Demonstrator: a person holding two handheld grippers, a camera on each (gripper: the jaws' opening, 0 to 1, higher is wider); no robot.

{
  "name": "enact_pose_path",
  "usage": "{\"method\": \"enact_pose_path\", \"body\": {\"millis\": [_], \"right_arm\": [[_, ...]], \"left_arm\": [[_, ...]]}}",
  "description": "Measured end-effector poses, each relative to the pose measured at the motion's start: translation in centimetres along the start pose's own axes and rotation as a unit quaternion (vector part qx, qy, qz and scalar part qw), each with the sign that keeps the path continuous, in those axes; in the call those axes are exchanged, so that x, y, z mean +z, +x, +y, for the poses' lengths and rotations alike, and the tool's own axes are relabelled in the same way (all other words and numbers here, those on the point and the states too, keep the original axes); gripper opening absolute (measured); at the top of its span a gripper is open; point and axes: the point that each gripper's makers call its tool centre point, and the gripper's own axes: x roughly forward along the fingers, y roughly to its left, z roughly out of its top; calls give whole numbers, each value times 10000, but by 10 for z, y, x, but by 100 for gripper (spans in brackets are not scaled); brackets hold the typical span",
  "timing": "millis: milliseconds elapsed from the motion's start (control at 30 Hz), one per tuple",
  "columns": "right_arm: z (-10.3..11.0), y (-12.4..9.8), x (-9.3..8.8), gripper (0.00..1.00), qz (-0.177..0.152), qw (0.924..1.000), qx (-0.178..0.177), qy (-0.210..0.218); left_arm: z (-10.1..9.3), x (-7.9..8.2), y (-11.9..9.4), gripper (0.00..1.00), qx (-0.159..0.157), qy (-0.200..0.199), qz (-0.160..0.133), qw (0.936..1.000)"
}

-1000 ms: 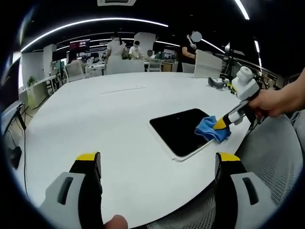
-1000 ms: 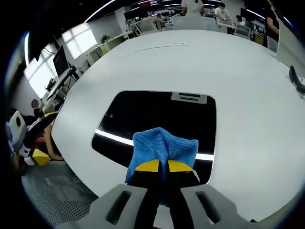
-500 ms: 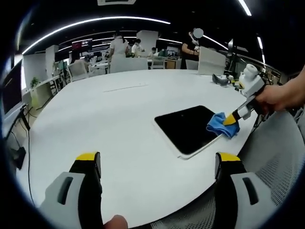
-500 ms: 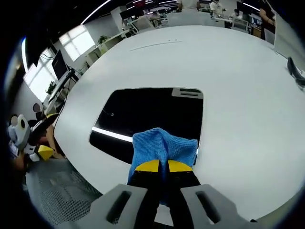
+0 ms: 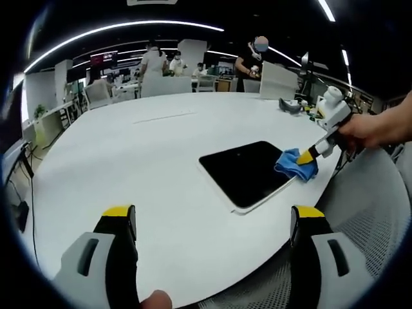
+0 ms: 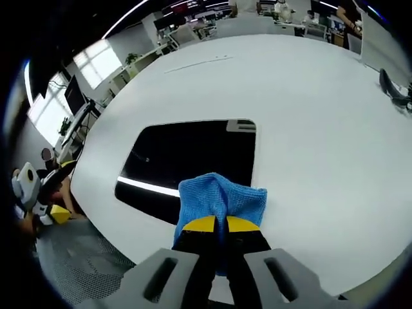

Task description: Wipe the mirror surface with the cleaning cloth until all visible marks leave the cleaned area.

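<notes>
A dark rectangular mirror (image 5: 248, 172) (image 6: 187, 164) with a pale frame lies flat on the white round table (image 5: 129, 167), near its edge. My right gripper (image 6: 220, 223) (image 5: 311, 154) is shut on a blue cleaning cloth (image 6: 220, 198) (image 5: 295, 165), which rests on the mirror's near right corner and partly on the table. A hand holds that gripper at the right of the left gripper view. My left gripper (image 5: 212, 212) hangs open over the table's near edge, well short of the mirror, with nothing between its fingers.
A black object (image 5: 290, 107) (image 6: 394, 87) lies on the table beyond the mirror. Grey mesh chair backs (image 5: 380, 212) stand at the table's rim. People, desks and chairs (image 5: 161, 71) fill the office behind. White partitions (image 5: 279, 82) stand at the far edge.
The right gripper has slid the cloth toward the mirror's right corner, so it now overlaps the frame and the table. The left gripper view has shifted slightly; its gripper stays open.
</notes>
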Motion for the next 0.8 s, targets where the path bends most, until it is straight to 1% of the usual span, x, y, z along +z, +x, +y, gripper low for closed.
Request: {"method": "enact_pose_path", "body": {"millis": [67, 200, 367, 500, 800], "right_arm": [[-3, -2, -1, 0, 15, 10000, -58, 17], [-4, -1, -1, 0, 31, 10000, -12, 49], [-4, 3, 3, 0, 70, 10000, -37, -36], [-5, 5, 7, 0, 94, 9999, -50, -46], [-5, 14, 21, 0, 74, 9999, -57, -104]], "left_arm": [[1, -1, 0, 99, 9, -18, 6, 10000], [2, 2, 0, 99, 28, -42, -78, 10000], [8, 8, -2, 99, 214, 17, -238, 9995], [8, 6, -2, 99, 220, -52, -179, 9996], [11, 5, -3, 99, 340, -84, -184, 9992]]}}
